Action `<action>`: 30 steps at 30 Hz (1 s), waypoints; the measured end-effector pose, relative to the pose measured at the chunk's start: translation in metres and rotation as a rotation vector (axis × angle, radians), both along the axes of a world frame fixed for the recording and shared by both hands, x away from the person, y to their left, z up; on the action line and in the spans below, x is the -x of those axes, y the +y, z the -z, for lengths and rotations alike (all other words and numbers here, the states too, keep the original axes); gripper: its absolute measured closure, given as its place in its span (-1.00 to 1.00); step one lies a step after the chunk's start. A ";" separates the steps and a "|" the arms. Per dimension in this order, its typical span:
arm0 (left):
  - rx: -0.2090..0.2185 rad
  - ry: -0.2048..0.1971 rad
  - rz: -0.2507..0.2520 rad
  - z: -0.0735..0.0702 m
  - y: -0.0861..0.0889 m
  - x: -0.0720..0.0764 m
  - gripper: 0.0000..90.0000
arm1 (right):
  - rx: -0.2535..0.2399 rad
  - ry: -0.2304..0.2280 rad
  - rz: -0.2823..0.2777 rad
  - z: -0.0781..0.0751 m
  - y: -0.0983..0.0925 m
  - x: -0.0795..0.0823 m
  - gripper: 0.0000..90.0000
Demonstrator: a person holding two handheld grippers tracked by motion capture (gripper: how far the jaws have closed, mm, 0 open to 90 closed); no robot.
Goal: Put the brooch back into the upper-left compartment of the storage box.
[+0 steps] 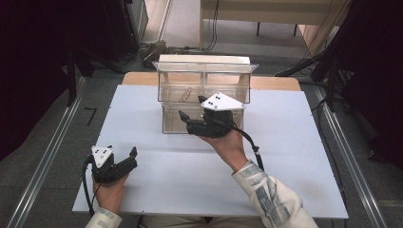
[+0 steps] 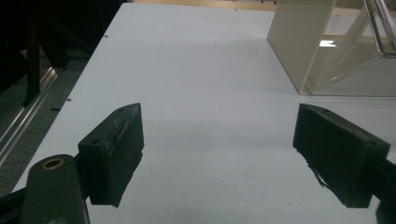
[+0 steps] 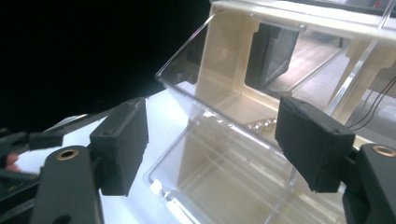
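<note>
A clear plastic two-tier bin (image 1: 204,80) with cream walls stands at the far middle of the white tabletop (image 1: 285,156). A small metallic piece (image 1: 185,94) lies in its upper compartment, and it appears again as the metallic piece (image 3: 262,124) past the clear wall. My right gripper (image 1: 192,108) is held at the bin's front, over the lower compartment. In its own view the right gripper (image 3: 212,135) is open, with the bin's (image 3: 224,93) clear wall edge beyond the gap and nothing pressed. My left gripper (image 1: 122,152) rests at the near left, open, and the left gripper (image 2: 217,140) has only bare table between its pads.
The bin's cream side wall (image 2: 299,42) is ahead and to the right of the left gripper. Dark equipment (image 1: 57,57) stands left of the table. Metal rails (image 1: 52,156) run along the floor on both sides. Cables (image 1: 294,69) lie behind the table.
</note>
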State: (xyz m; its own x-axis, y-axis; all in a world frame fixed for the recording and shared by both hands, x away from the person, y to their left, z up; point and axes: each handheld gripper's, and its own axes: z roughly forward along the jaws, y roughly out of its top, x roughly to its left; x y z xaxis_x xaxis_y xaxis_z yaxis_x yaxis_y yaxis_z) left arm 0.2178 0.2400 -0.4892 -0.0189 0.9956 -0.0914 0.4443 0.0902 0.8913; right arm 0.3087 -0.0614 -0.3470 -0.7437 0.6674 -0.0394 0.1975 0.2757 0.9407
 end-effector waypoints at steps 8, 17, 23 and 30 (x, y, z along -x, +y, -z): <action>-0.001 -0.002 0.000 0.000 -0.001 0.000 -0.66 | 0.002 0.029 0.022 0.021 -0.025 0.010 -0.53; -0.001 0.000 0.004 0.000 -0.002 -0.001 -0.66 | 0.017 0.077 0.093 0.046 -0.056 0.012 -0.58; -0.004 0.008 0.004 0.000 -0.002 -0.001 -0.66 | 0.024 0.099 0.151 0.062 -0.083 0.014 -0.58; -0.008 0.006 0.006 0.000 -0.003 -0.001 -0.66 | 0.031 0.120 0.234 0.080 -0.122 0.018 -0.58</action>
